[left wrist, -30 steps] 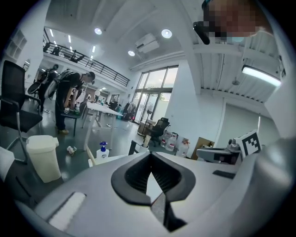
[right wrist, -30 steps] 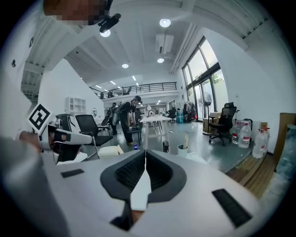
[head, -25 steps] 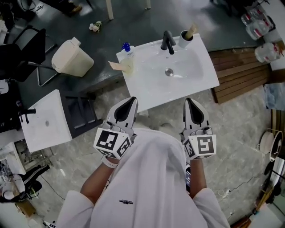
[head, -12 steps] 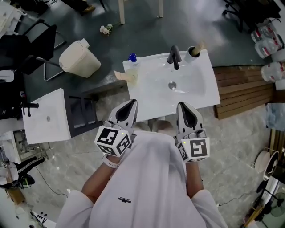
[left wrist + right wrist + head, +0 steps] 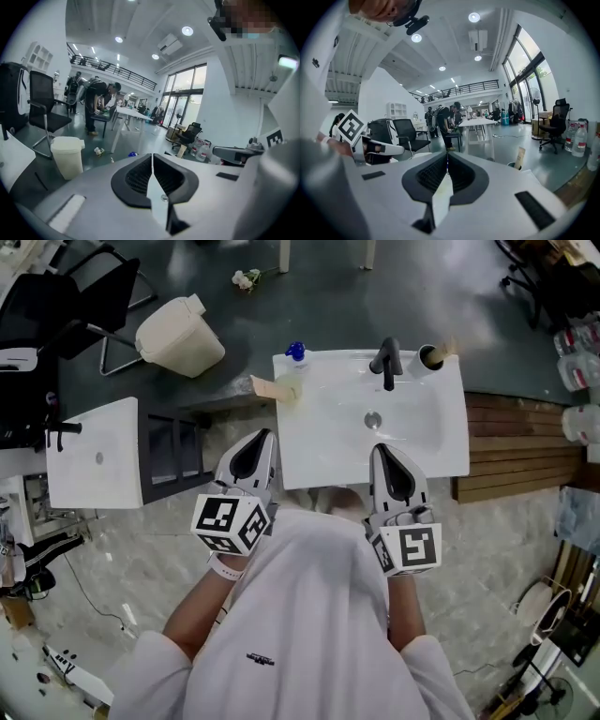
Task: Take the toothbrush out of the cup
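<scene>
A white cup (image 5: 430, 357) stands on the far right corner of the white sink (image 5: 319, 442), right of the black tap (image 5: 386, 362). The toothbrush (image 5: 446, 345) sticks out of it, leaning right. Both grippers hover at the sink's near edge, well short of the cup. My left gripper (image 5: 264, 435) is shut and empty, off the sink's near left corner. My right gripper (image 5: 379, 449) is also shut and empty, over the near rim. In the right gripper view the toothbrush (image 5: 519, 157) shows beyond the shut jaws, right of the right gripper (image 5: 447, 155). The left gripper (image 5: 152, 155) view shows neither cup nor brush.
A bottle with a blue cap (image 5: 295, 354) and a tan piece (image 5: 263, 387) sit at the sink's far left corner. A cream bin (image 5: 178, 335) lies on the floor behind, a second white basin (image 5: 94, 465) at left, wooden slats (image 5: 525, 442) at right.
The sink has come closer to me and to both grippers. The right gripper now reaches over its near rim. Both grippers stay shut.
</scene>
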A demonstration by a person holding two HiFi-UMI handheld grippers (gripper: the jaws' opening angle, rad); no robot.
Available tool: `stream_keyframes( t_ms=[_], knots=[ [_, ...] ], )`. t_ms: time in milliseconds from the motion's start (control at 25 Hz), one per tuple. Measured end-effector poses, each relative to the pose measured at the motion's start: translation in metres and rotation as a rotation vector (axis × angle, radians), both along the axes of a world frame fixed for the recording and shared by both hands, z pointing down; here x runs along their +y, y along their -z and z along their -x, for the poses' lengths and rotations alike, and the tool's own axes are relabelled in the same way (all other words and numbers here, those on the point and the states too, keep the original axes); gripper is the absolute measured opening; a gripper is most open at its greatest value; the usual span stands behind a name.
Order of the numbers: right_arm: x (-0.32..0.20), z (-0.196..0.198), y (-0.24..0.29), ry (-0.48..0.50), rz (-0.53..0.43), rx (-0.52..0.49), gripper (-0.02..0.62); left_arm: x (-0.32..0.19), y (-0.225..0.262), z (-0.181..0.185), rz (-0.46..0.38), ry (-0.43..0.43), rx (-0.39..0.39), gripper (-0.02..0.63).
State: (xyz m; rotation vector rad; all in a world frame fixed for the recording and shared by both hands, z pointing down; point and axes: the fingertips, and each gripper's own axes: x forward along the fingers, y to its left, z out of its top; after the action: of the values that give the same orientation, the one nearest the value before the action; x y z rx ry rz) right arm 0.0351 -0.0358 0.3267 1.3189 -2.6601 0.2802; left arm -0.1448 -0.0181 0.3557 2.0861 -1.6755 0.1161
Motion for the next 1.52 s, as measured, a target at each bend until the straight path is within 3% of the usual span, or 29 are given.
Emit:
stream_keyframes(
  t_ms=[160,280,760,1120,1280,1520],
  knots=[
    [-0.012,0.010,-0.004,0.051,0.018,-0.007,0.006,-0.016,-0.012,0.014,0.017,0.069,0.024,0.016],
    [-0.020,0.020,-0.007,0.082,0.027,-0.006,0.007,-0.030,-0.027,0.028,0.046,0.119,0.030,0.108],
    [-0.047,0.040,-0.035,0.152,0.097,0.034,0.008,-0.073,-0.093,0.062,0.142,0.244,0.048,0.114],
    [-0.063,0.043,-0.059,0.163,0.143,0.058,0.008,-0.095,-0.128,0.074,0.193,0.261,0.046,0.107],
    [-0.066,0.044,-0.065,0.159,0.154,0.059,0.006,-0.098,-0.137,0.077,0.204,0.275,0.017,0.014],
    [-0.064,0.039,-0.066,0.147,0.151,0.054,0.007,-0.099,-0.131,0.075,0.188,0.259,0.008,0.008]
  ],
)
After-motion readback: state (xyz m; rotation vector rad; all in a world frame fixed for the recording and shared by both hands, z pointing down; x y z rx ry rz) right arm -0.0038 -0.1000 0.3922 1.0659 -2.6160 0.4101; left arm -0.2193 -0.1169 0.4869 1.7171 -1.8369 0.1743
